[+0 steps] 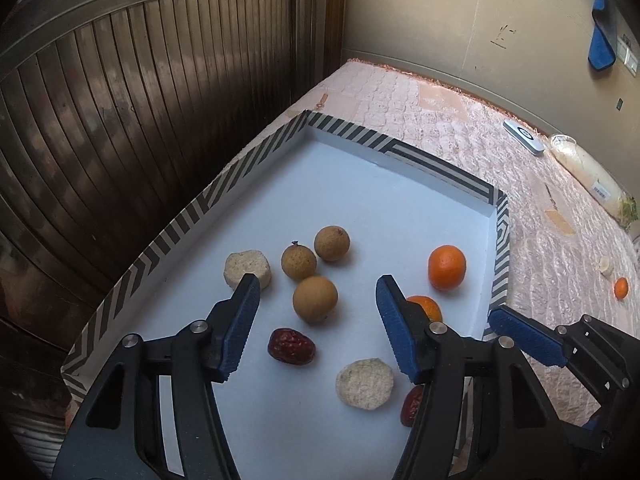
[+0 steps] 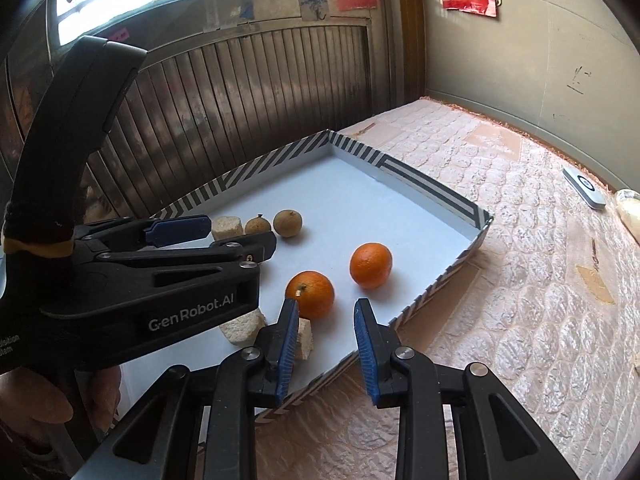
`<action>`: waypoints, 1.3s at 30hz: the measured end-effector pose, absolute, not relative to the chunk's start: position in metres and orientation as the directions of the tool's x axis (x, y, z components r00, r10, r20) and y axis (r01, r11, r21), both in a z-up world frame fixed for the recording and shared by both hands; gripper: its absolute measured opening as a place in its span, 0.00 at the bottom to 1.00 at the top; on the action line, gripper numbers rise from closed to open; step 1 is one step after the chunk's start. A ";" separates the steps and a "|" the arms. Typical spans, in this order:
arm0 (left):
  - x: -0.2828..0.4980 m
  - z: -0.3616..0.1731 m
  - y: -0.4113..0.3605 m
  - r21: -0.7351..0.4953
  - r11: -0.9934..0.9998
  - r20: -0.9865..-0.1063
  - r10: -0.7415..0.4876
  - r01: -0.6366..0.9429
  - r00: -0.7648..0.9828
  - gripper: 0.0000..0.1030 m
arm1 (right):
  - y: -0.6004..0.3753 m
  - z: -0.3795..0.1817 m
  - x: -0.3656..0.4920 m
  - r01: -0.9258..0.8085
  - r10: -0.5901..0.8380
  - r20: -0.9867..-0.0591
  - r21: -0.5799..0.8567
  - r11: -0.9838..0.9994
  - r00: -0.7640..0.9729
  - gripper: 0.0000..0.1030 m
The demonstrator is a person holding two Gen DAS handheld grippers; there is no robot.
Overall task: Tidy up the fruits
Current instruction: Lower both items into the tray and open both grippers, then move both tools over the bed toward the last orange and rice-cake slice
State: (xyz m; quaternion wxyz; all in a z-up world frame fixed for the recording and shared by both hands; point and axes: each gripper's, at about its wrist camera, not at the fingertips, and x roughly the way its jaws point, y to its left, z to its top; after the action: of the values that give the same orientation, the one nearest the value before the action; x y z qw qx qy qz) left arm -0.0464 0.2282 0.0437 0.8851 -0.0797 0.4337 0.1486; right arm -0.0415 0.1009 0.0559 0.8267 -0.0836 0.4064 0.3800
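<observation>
Currently: left gripper [image 1: 316, 320] held wide open over tray [image 1: 192, 212] | right gripper [image 2: 326, 340] open, nothing gripped | oranges [image 2: 371, 265] in tray

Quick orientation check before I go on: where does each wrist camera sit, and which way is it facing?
Left wrist: on the left gripper, open, looking down into the striped tray at longans, dates and oranges; the right gripper's blue finger shows at the lower right.
Right wrist: on the right gripper, open at the tray's near edge; the left gripper crosses the left side.
Shared: tray, far orange, mattress.
</observation>
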 end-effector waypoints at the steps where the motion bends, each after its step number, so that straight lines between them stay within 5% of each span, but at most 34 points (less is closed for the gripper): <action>1: -0.046 0.044 0.227 -0.012 0.944 -0.790 0.194 -0.331 0.582 0.59 | 0.098 0.057 -0.042 -0.692 0.559 -0.733 0.171 0.702 0.387 0.27; 39: -0.009 0.046 0.067 -0.028 0.999 -0.795 -0.010 -0.021 0.607 0.59 | -0.061 0.051 -0.029 -0.407 0.362 -0.760 0.141 0.903 0.540 0.36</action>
State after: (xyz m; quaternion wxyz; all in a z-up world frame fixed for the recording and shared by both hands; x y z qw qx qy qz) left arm -0.0093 0.0669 0.0460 0.8962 -0.0172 0.4432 0.0030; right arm -0.0290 -0.0611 0.0513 0.8770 -0.0261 0.4268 0.2191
